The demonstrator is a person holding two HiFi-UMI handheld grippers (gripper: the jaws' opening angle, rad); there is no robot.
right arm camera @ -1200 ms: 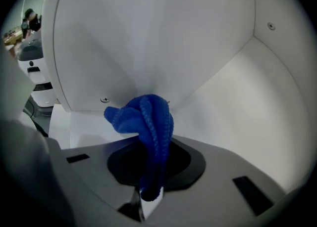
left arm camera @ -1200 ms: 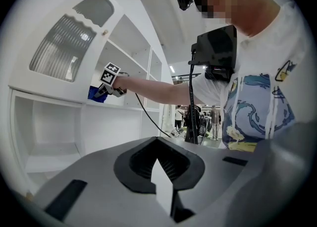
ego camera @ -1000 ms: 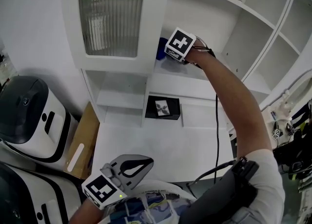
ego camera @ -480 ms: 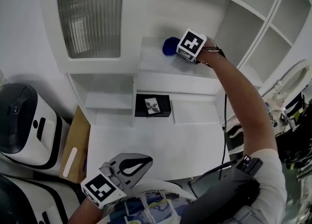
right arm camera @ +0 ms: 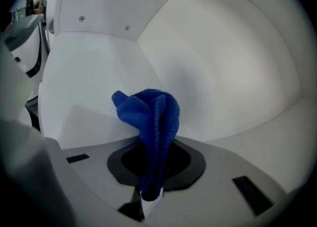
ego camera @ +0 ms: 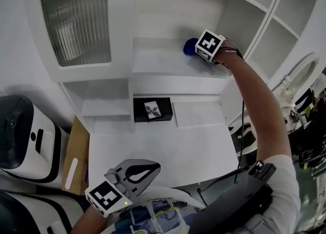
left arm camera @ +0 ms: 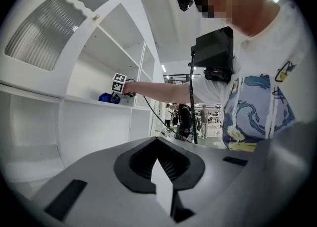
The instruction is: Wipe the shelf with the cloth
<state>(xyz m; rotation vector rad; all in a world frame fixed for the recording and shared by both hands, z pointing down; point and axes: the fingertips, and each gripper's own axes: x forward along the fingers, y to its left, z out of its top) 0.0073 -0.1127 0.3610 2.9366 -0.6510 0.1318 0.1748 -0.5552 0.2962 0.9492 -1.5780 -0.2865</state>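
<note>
A blue cloth (ego camera: 190,47) is bunched on the white shelf (ego camera: 158,59) near its back right corner. My right gripper (ego camera: 197,50) reaches in at arm's length and is shut on the cloth. In the right gripper view the cloth (right arm camera: 148,117) stands up in folds from the closed jaws of the right gripper (right arm camera: 147,195), with the shelf (right arm camera: 89,72) and its back wall behind. My left gripper (ego camera: 141,170) hangs low near my body, shut and empty. In the left gripper view its jaws meet at the left gripper (left arm camera: 161,191) tip, and the far cloth (left arm camera: 106,98) shows small.
An open cabinet door with ribbed glass (ego camera: 76,21) stands left of the shelf. A black box (ego camera: 152,109) sits in the compartment below, above a white desk top (ego camera: 163,151). A white and black appliance (ego camera: 23,136) and cardboard (ego camera: 76,156) lie at the left.
My right gripper has slid the blue cloth to the right along the shelf, toward the back corner. The left gripper has stayed put.
</note>
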